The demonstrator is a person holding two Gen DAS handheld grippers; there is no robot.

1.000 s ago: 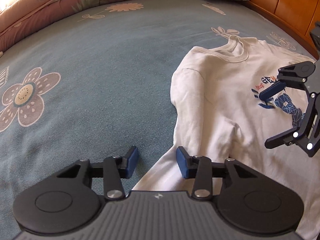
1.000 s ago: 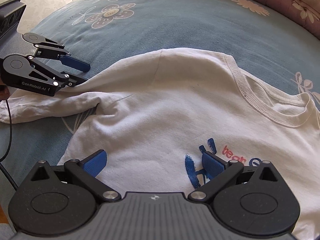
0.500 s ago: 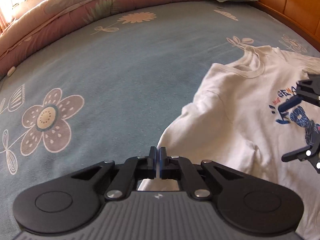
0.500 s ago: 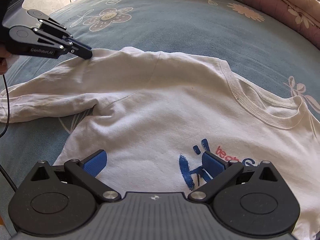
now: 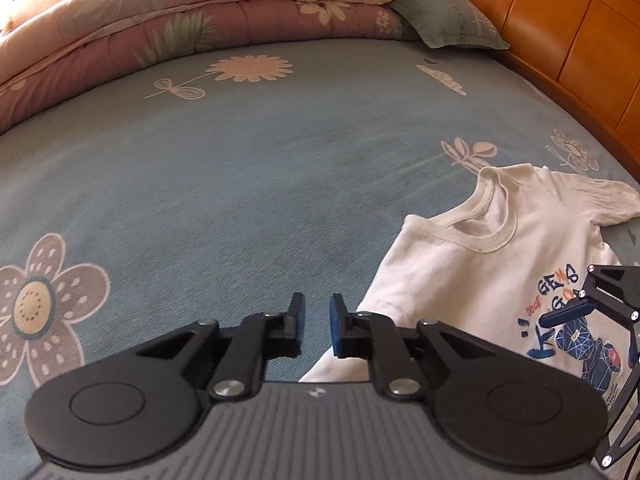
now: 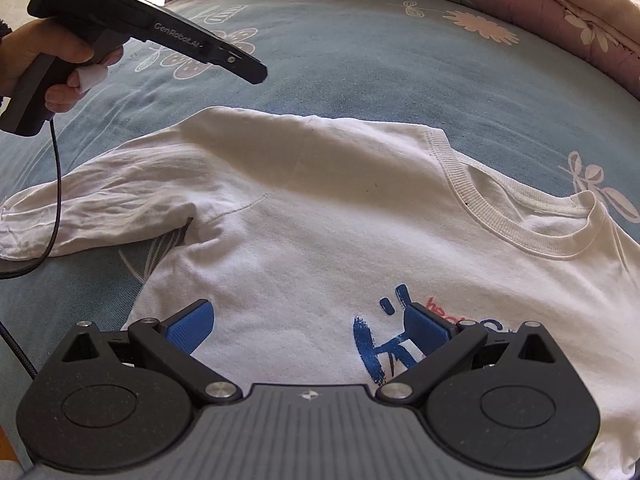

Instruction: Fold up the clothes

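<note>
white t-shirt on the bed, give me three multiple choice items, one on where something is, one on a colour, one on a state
1. Where does the white t-shirt lie?
A. on the blue floral bedspread
B. on the folded quilts
C. on the floor

2. What colour are the pads of the right gripper?
A. red
B. blue
C. green

3. What is between the fingers of the left gripper?
A. a sleeve
B. the collar
C. nothing

Answers:
1 A: the shirt is spread flat on the bedspread, short of the folded quilts at the far edge.
2 B: both pads show bright blue over the shirt.
3 C: the jaws are opening, with only bedspread seen through the gap.
</note>
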